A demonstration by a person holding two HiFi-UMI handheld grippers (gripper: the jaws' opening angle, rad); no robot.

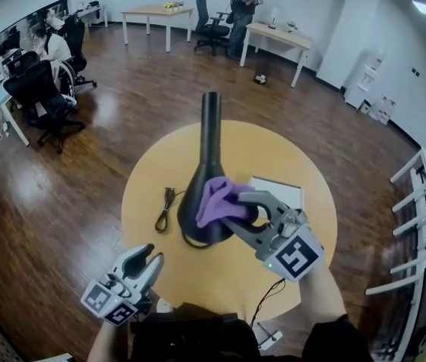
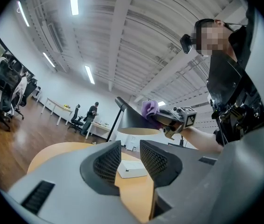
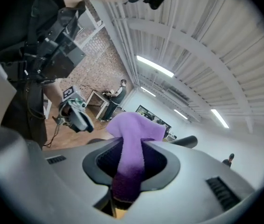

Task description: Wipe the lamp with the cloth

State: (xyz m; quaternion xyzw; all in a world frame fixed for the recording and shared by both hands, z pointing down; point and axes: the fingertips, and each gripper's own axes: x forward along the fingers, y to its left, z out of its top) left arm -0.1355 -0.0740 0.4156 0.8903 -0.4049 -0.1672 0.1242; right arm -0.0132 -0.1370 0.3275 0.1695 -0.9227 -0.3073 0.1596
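Right hand-held gripper (image 1: 237, 211) pinching purple cloth (image 1: 214, 198) against lamp shade (image 1: 191, 200), left hand-held gripper (image 1: 152, 261) low, narrowly parted, empty, its view catching shade's underside

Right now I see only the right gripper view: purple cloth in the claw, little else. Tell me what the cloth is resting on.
Observer: In the head view the purple cloth lies on top of the black lamp, on its shade, with the right claw clamped on the cloth.
Operator: Report the other claw.
Observer: The left claw sits low at the near edge of the round table. Its jaws are apart with nothing between them, and they point towards a white box lying beside the lamp.
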